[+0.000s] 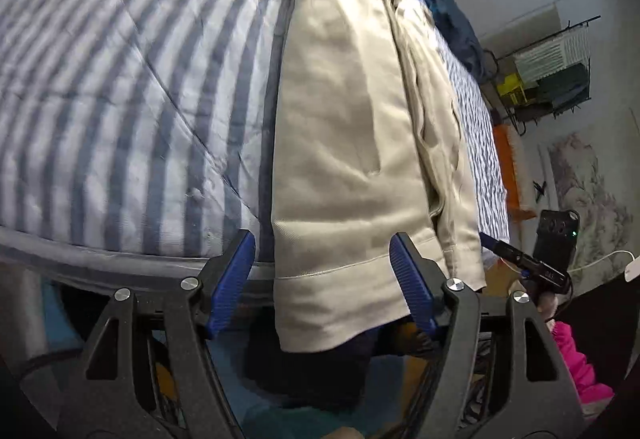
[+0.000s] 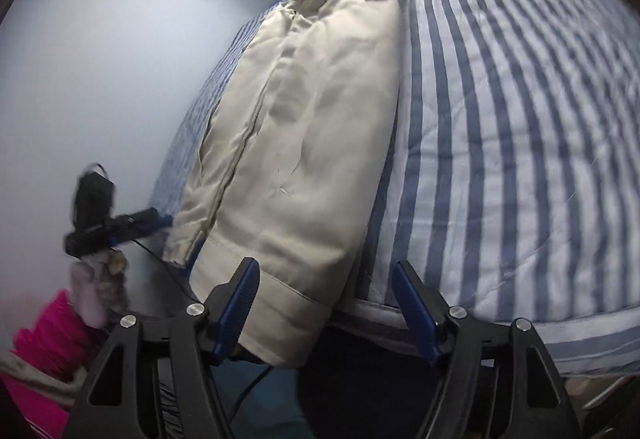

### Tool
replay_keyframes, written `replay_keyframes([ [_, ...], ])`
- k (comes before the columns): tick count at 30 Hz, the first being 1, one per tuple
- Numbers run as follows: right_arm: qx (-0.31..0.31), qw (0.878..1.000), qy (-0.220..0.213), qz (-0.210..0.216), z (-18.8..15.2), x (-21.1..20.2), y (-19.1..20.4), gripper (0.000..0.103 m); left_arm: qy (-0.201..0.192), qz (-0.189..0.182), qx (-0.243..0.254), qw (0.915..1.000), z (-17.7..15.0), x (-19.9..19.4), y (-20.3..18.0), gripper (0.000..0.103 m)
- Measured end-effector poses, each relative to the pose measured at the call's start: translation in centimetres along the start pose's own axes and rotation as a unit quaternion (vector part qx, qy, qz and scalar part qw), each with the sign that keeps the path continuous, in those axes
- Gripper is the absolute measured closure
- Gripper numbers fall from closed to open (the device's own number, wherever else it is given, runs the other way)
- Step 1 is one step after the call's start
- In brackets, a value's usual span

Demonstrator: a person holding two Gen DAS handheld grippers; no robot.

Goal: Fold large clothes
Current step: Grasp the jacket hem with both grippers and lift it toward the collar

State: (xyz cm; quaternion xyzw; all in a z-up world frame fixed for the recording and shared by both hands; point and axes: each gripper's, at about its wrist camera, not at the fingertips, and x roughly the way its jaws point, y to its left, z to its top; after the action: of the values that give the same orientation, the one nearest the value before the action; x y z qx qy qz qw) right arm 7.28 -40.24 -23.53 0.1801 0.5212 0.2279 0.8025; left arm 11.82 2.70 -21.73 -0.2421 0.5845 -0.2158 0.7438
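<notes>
A beige jacket (image 1: 340, 127) lies folded into a long strip on the blue-striped bed cover (image 1: 120, 99), collar at the far end. Its hem (image 1: 332, 299) hangs over the bed's near edge. My left gripper (image 1: 324, 279) is open, with the hem between its blue pads and a gap on both sides. In the right wrist view the same jacket (image 2: 304, 143) runs up the bed. There my right gripper (image 2: 328, 303) stands open around the hem's right corner (image 2: 296, 323), and its left pad overlaps the cloth in the picture.
A hand in a pink sleeve (image 1: 576, 359) carries the right gripper (image 1: 490, 241) beside the jacket's right edge. A wire rack (image 1: 552, 71) with boxes stands by the wall. Dark blue cloth (image 1: 452, 23) is heaped near the bed's head. An orange object (image 1: 504, 159) lies past the bed's side.
</notes>
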Motion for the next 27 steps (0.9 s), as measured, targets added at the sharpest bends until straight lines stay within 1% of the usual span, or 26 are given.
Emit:
replay_keyframes([
  [1, 0.004, 1.0, 0.003, 0.009, 0.0, 0.5, -0.2, 0.031, 0.013, -0.011, -0.001, 0.9999, 0.1, 0.8, 0.1, 0.032],
  [2, 0.006, 1.0, 0.006, 0.014, -0.1, 0.9, -0.3, 0.032, 0.017, -0.015, -0.003, 0.9997, 0.2, 1.2, 0.1, 0.032],
  [4, 0.007, 1.0, 0.016, 0.022, -0.3, 2.1, -0.4, 0.035, 0.015, -0.025, -0.001, 0.9996, 0.5, 1.6, 0.0, 0.032],
  [5, 0.007, 1.0, 0.016, 0.024, -0.4, 2.4, -0.5, 0.035, 0.018, -0.03, -0.003, 0.9994, 0.7, 1.8, 0.0, 0.034],
  [7, 0.008, 0.999, 0.011, 0.041, -0.1, 2.7, -0.5, 0.035, 0.019, -0.04, -0.014, 0.9989, 0.9, 2.2, 0.1, 0.036],
  [8, 0.011, 0.999, 0.012, 0.05, -0.1, 2.8, -0.5, 0.036, 0.019, -0.041, -0.018, 0.9988, 1.0, 2.3, 0.0, 0.037],
  [9, 0.015, 0.998, 0.015, 0.064, 0.0, 3.1, -0.4, 0.041, 0.022, -0.04, -0.018, 0.9988, 1.0, 2.5, 0.0, 0.044],
  [10, 0.016, 0.997, 0.022, 0.076, 0.1, 3.7, -0.2, 0.042, 0.025, -0.035, -0.017, 0.9989, 0.9, 2.5, -0.1, 0.048],
  [12, 0.003, 0.997, 0.027, 0.072, 0.1, 4.1, 0.4, 0.042, 0.023, -0.031, -0.02, 0.9991, 1.0, 2.6, -0.2, 0.062],
  [13, -0.004, 0.997, 0.028, 0.073, 0.0, 4.1, 0.7, 0.043, 0.022, -0.035, -0.025, 0.9988, 0.8, 2.4, -0.1, 0.065],
  [15, -0.002, 0.996, 0.028, 0.079, 0.1, 4.0, 0.6, 0.051, 0.016, -0.048, -0.032, 0.9982, 0.7, 2.0, -0.1, 0.07],
  [16, 0.011, 0.996, 0.026, 0.09, 0.2, 3.9, 0.1, 0.054, 0.014, -0.047, -0.031, 0.9983, 0.7, 2.0, -0.1, 0.07],
  [17, 0.024, 0.995, 0.024, 0.099, 0.4, 3.9, -0.5, 0.063, 0.013, -0.046, -0.029, 0.9984, 0.6, 1.9, -0.1, 0.07],
  [18, 0.044, 0.992, 0.019, 0.113, 0.5, 3.7, -1.2, 0.066, 0.012, -0.04, -0.027, 0.9988, 0.7, 2.0, 0.0, 0.07],
  [19, 0.06, 0.99, 0.013, 0.127, 0.5, 3.5, -1.8, 0.067, 0.01, -0.034, -0.031, 0.9989, 0.6, 2.2, 0.1, 0.069],
  [20, 0.064, 0.99, 0.011, 0.129, 0.5, 3.7, -2.0, 0.067, 0.011, -0.03, -0.037, 0.9988, 0.6, 2.4, 0.3, 0.065],
  [21, 0.057, 0.991, 0.014, 0.121, 0.5, 3.8, -1.7, 0.067, 0.014, -0.033, -0.045, 0.9983, 0.6, 2.8, 0.5, 0.059],
  [22, 0.044, 0.993, 0.019, 0.107, 0.4, 4.0, -1.4, 0.066, 0.011, -0.041, -0.045, 0.9981, 0.6, 2.9, 0.4, 0.056],
  [23, 0.03, 0.995, 0.024, 0.094, 0.3, 4.3, -0.8, 0.061, 0.014, -0.042, -0.038, 0.9983, 0.5, 3.0, 0.2, 0.052],
  [25, 0.024, 0.995, 0.03, 0.087, 0.1, 4.9, -0.2, 0.06, 0.014, -0.025, -0.013, 0.9995, 0.3, 3.1, -0.5, 0.052],
  [26, 0.025, 0.995, 0.03, 0.087, 0.0, 4.9, -0.2, 0.06, 0.013, -0.021, -0.009, 0.9997, 0.2, 3.0, -0.8, 0.054],
  [27, 0.027, 0.995, 0.03, 0.094, 0.0, 5.0, -0.2, 0.062, 0.011, -0.017, -0.005, 0.9998, 0.1, 2.9, -1.1, 0.062],
])
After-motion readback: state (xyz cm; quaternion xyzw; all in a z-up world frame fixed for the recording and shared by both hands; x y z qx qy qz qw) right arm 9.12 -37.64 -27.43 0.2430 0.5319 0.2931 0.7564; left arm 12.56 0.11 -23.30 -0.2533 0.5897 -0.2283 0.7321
